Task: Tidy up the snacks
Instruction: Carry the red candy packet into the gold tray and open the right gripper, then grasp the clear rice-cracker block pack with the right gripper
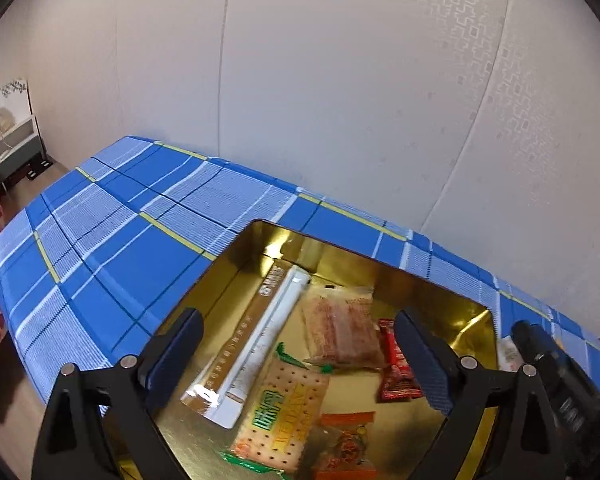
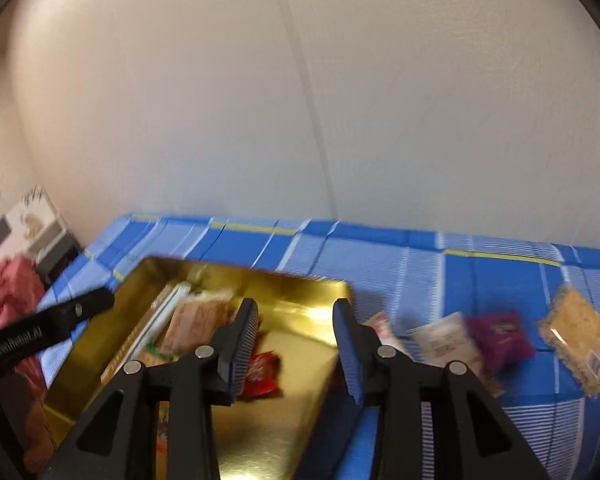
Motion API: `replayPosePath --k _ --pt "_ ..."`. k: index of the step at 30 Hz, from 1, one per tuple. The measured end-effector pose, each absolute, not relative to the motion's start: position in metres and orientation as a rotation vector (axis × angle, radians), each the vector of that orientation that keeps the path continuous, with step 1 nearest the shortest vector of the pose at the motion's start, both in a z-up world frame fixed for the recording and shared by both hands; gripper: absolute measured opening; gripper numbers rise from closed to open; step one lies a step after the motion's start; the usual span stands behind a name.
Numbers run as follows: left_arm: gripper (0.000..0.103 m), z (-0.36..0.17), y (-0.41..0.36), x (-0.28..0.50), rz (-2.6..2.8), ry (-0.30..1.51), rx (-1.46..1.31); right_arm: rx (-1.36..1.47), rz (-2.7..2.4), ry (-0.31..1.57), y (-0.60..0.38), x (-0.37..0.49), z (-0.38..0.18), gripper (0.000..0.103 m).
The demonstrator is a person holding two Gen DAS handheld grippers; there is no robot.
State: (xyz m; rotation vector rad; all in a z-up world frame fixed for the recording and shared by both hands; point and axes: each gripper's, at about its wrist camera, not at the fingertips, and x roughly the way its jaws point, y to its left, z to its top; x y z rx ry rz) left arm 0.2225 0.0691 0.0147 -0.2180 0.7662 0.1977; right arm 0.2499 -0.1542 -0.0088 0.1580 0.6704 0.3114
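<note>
An open gold tin (image 1: 440, 312) sits on the blue plaid tablecloth (image 1: 112, 264). Inside lie a long brown-and-white box (image 1: 252, 340), a clear packet of reddish biscuits (image 1: 340, 332), a red wrapper (image 1: 398, 372), a green-edged cracker packet (image 1: 280, 412) and an orange packet (image 1: 348, 444). My left gripper (image 1: 296, 320) hangs wide open above these snacks, holding nothing. My right gripper (image 2: 296, 306) stands open over the tin's right half (image 2: 300, 400), nothing between its fingers, the red wrapper (image 2: 264, 376) just left of it. This view is blurred.
Right of the tin, loose on the cloth, lie a small pale packet (image 2: 380, 326), a white packet (image 2: 444, 340), a purple packet (image 2: 500, 336) and a tan cracker packet (image 2: 576, 332). A pale wall (image 1: 340, 100) backs the table. A bedside cabinet (image 1: 16, 148) stands far left.
</note>
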Motion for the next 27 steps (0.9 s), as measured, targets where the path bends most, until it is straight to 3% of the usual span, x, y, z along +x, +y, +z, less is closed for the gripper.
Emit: replayPosePath --k 4,9,18,27 --pt "0.097 0.016 0.051 0.22 0.145 0.753 -0.193 0.22 0.203 0.66 -0.198 0.255 -0.002 0.04" --pt "0.099 0.019 0.016 0.214 0.032 0.726 -0.117 0.22 -0.01 0.664 -0.261 0.266 -0.006 0.059" --pt "0.102 0.013 -0.025 0.217 -0.1 0.759 -0.09 0.393 -0.191 0.72 -0.36 0.269 -0.026 0.06" --pt "0.102 0.001 -0.031 0.221 -0.154 0.825 -0.122 0.298 -0.193 0.796 -0.399 0.285 -0.049 0.063"
